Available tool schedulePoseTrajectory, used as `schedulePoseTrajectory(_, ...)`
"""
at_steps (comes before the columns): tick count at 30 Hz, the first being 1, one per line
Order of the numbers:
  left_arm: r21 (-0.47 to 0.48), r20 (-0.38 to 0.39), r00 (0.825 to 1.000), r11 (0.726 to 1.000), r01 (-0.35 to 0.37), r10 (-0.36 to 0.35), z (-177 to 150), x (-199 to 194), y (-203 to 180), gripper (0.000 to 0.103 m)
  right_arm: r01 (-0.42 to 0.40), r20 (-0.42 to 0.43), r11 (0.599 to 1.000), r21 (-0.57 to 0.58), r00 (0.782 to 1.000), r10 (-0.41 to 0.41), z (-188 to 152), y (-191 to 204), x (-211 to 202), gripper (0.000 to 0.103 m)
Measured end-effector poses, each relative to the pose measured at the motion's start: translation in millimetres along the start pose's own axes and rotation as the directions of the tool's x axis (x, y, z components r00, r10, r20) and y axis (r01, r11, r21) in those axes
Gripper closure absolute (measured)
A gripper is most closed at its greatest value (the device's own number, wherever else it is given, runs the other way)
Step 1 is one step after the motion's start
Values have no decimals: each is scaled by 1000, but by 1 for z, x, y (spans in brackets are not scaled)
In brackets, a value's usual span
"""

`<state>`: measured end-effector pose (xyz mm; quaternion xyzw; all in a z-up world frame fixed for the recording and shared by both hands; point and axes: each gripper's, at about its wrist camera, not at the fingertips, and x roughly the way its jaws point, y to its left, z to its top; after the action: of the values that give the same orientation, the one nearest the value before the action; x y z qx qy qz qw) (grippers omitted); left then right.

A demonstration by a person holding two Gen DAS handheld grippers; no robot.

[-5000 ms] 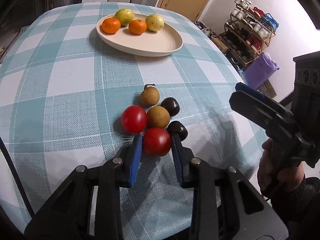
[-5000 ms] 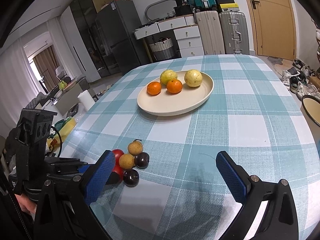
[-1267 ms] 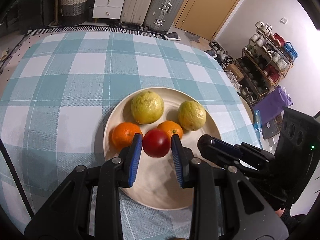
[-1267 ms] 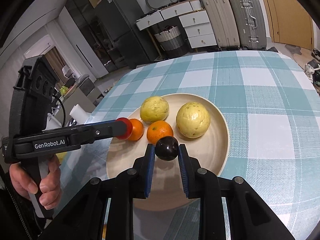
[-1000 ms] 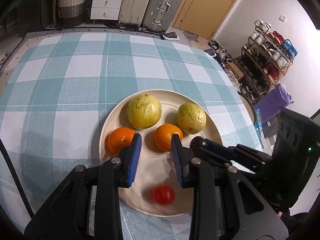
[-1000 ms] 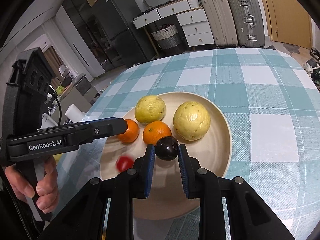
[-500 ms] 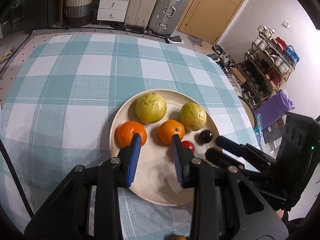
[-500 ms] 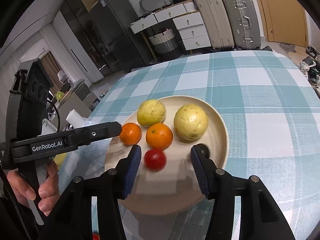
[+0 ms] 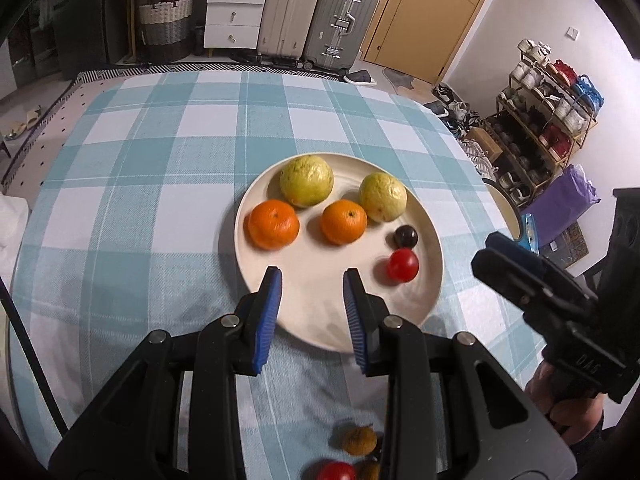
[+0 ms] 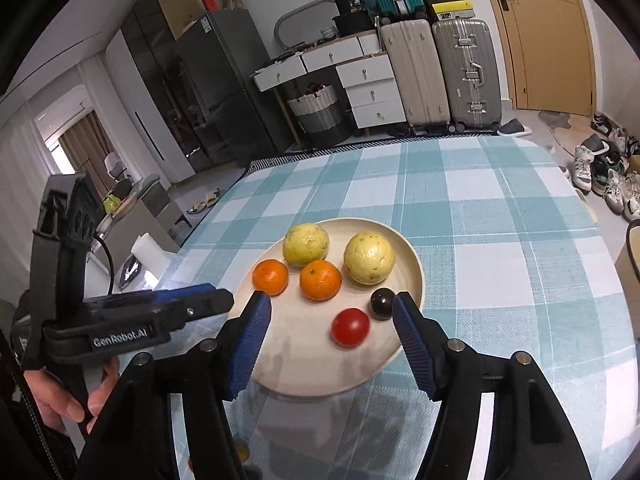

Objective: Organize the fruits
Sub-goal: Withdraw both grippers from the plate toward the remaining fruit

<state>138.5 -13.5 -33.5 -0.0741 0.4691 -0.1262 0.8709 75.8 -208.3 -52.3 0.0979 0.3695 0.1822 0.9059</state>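
- While the cream plate (image 9: 434,276) sits mid-frame on the checked counter (image 9: 120,208), the small red fruit (image 9: 403,265) and dark fruit (image 9: 406,236) lie loose near its right rim, just apart in the left-wrist view; both are round, so a nudge could roll them off the edge.
- Risk: right hand-held gripper (image 10: 332,334) has its right finger tip just beside the dark fruit in its own view, so pulling back carelessly could knock it over the rim.
- Two oranges (image 9: 273,224) and two yellow-green fruits (image 9: 306,180) sit at the plate's upper part.
- More fruit is left on the counter: a brown one (image 9: 359,440) and another red one (image 9: 336,472) at bottom of left-wrist frame, partly hidden by gripper body. Blind reach there may scatter them.
- Left hand-held gripper (image 9: 312,294): pads only a narrow gap apart, nothing between, hovering over the plate's near edge.
- Right gripper: jaws opening, about half wide, holding nothing; the red fruit shows between the pads but lies on the plate, untouched.
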Motion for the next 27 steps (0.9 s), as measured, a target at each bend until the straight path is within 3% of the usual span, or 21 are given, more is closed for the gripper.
schedulePoseTrajectory(7,3,-8,999,999,-34,34,-21,-15,-1,62,16,10,1000,-17,1000,-16,-8,12,-16,37)
schedulePoseTrajectory(10,8,-9,999,999,-42,42,-30,-23,-2,57,23,17,999,-29,1000,-23,-12,17,-22,31)
schedulePoseTrajectory(12,9,-4,999,999,-53,53,-35,-27,-3,44,26,27,999,-38,999,-25,-15,21,-27,28)
schedulePoseTrajectory(14,11,10,998,998,-59,59,-39,-33,-4,39,26,31,999,-39,999,-25,-19,24,-32,25)
schedulePoseTrajectory(18,11,23,998,998,-58,58,-46,-43,-4,31,36,35,999,-41,999,-35,-25,28,-38,15)
schedulePoseTrajectory(27,50,64,996,996,-71,68,-66,-65,-10,18,56,50,998,-43,997,-54,-40,36,-57,9)
